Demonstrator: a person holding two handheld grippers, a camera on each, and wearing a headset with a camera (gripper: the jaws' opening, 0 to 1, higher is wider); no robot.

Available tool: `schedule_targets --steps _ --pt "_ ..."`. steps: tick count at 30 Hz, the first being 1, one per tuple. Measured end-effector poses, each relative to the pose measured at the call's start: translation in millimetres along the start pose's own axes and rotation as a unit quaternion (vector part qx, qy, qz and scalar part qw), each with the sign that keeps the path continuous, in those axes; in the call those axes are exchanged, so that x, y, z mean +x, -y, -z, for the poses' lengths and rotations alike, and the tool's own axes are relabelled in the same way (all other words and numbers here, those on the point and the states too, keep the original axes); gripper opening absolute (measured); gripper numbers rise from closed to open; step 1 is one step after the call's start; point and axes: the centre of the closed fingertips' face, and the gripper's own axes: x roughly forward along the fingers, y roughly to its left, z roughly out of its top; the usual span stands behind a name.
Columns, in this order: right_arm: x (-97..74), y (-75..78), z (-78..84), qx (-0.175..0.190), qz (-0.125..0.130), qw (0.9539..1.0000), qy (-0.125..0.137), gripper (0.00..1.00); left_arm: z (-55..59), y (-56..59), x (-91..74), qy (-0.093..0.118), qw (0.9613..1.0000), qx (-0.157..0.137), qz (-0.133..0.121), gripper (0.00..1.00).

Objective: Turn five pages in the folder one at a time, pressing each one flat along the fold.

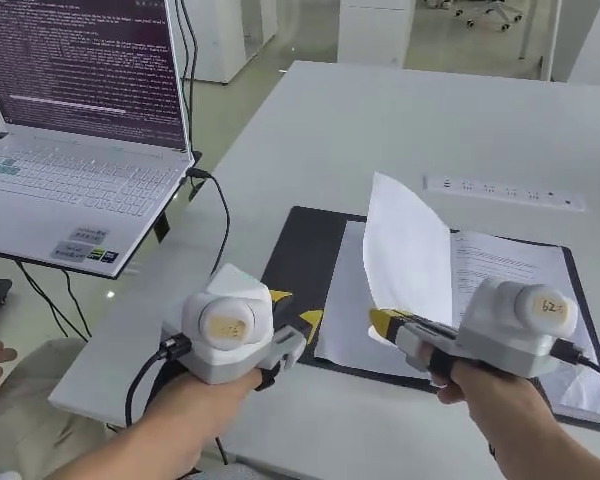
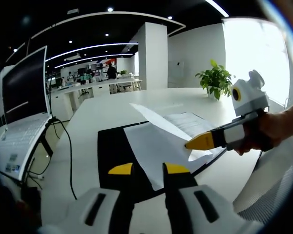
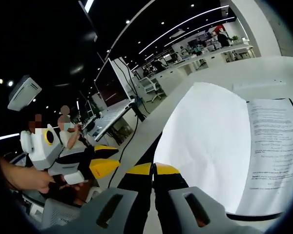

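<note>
The right gripper (image 1: 380, 322) pinches the near edge of the page (image 1: 408, 250), which stands upright above the open folder (image 1: 300, 250), and the left gripper (image 1: 295, 308), jaws a little apart and empty, hovers left of it, where the page should land.

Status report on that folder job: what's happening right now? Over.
Right gripper shut on page, page raised above folder. Left gripper open, at folder's near left corner. Laptop off to the left, not in the way.
</note>
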Motion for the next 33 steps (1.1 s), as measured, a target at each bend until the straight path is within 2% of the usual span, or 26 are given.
schedule_targets --steps 11,22,30,33 --pt "29.4 2.1 24.8 -0.001 0.004 0.999 -0.045 0.0 28.4 -8.4 1.5 -0.026 0.9996 -0.011 0.004 0.21" --pt "52.6 11.2 59.3 0.0 0.011 0.9951 -0.099 0.0 44.8 -11.8 3.2 -0.042 0.999 -0.017 0.007 0.21" --pt "58.7 11.5 65.3 0.008 0.006 0.9943 -0.106 0.0 51.8 -8.3 7.9 -0.054 0.9984 -0.013 0.011 0.2" --pt "59.9 8.5 65.1 0.015 -0.003 0.9946 -0.102 0.04 52.7 -7.1 10.1 -0.057 0.9983 -0.009 0.013 0.2"
